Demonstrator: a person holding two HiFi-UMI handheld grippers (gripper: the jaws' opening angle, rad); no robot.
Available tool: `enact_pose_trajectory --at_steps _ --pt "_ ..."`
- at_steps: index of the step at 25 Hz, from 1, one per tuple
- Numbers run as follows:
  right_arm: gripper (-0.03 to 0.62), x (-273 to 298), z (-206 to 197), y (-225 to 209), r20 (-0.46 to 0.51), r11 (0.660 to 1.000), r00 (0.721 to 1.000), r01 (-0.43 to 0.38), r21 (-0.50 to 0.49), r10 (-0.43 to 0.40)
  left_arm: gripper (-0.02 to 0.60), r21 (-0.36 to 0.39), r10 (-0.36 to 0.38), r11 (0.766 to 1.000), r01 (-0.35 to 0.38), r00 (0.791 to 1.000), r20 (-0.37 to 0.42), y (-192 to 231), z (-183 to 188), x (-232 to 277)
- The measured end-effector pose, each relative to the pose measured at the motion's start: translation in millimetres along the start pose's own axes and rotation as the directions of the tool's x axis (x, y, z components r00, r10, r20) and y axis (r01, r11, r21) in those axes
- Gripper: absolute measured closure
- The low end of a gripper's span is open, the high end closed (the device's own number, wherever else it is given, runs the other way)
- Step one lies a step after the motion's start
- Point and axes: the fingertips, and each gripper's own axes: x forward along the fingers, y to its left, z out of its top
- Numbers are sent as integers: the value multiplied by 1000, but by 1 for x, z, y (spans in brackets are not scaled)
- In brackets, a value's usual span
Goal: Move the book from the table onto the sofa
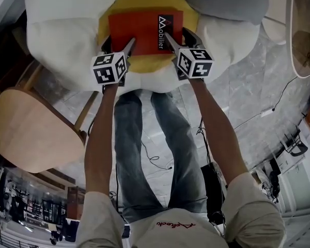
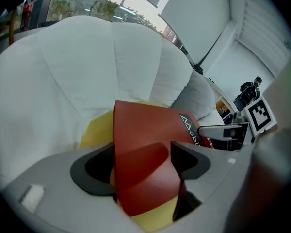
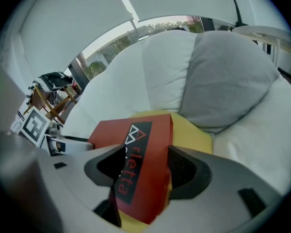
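— Pale marble floor (image 1: 248,97) lay behind your grippers, and the white sofa (image 1: 57,40) filled everything ahead of them. So where was the book?

— The red book (image 1: 144,30) lay flat between your two grippers. Your left gripper (image 1: 119,43) had its jaws drawn in on the near left corner, where the cover bowed a little. Your right gripper (image 1: 179,36) had closed on the near right edge, across the black title strip. Neither held anything else.

— Was it down on the seat yet?

— You could not have told from these views. The yellow seat cushion (image 1: 150,63) sat directly under the jaws and just past the tips, but whether the book touched it was unclear. I judged you were at the set-down, with the carry nearly finished.

— What did that step ask of you, then?

— Mostly evenness. With a grip on each near corner, the far edge was unsupported, so it seemed wise to lower both grippers together and let the far edge meet the cushion first. You also had to open both at once, because one side freed early would likely twist that bowed cover.

— And the surroundings?

— A grey cushion (image 1: 222,1) lay beyond your right gripper, clear of the book. The padding looked soft, so a light touch seemed enough.
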Motion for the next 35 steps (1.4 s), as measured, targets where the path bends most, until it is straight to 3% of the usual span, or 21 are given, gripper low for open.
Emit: enact_pose_trajectory --at_steps 6,14,19,22,25,35 --pt "333 -20 21 5 25 1000 1000 17 -26 -17 216 19 27 999 -28 998 51 -2 27 -25" --pt "339 -53 48 32 45 999 999 -3 -46 5 229 36 -10 999 7 997 74 -34 50 -62" --pt "483 -78 71 46 86 998 996 8 -68 -2 329 65 -6 998 -1 994 107 -49 65 -90" --pt "540 -97 81 58 108 997 994 9 -80 0 474 80 -3 997 -8 992 128 -59 72 -111" --pt "571 -110 89 70 119 995 993 -4 -96 16 569 99 8 995 -22 990 142 -65 79 -125" --pt "585 -150 120 102 183 991 982 -26 -132 50 572 86 -27 996 10 980 199 -92 102 -168"
